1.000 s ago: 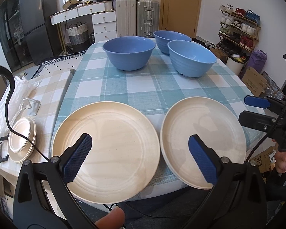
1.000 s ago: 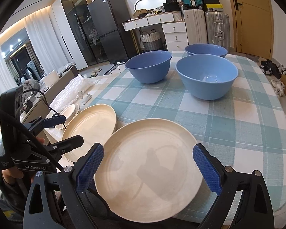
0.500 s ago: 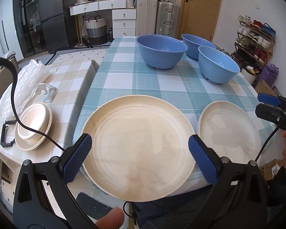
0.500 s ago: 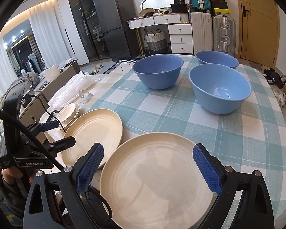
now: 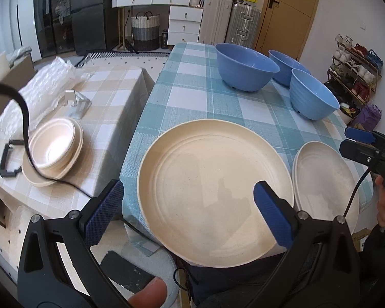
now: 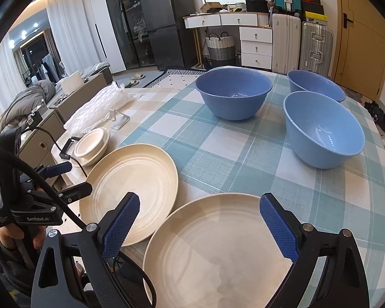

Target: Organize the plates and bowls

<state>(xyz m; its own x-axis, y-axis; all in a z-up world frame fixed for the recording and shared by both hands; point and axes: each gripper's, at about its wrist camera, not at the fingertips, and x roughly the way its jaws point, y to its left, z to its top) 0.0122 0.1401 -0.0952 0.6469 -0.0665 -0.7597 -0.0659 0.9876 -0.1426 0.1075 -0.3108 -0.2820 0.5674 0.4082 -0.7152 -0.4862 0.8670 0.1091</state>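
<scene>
The left round cream plate (image 5: 213, 182) lay flat at the near edge of the teal checked table (image 5: 200, 102), directly ahead of the left gripper (image 5: 187, 210), which was open and empty. The right gripper (image 6: 202, 223), likewise open, faced the right cream plate (image 6: 215, 251). Both plates were shallow, matte and ringed.

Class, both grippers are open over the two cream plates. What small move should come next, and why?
Probably lower the left gripper to the near rim of the left plate and close. It is open, nothing is held, and that rim overhangs the table edge, beside the right plate it could stack on.
</scene>
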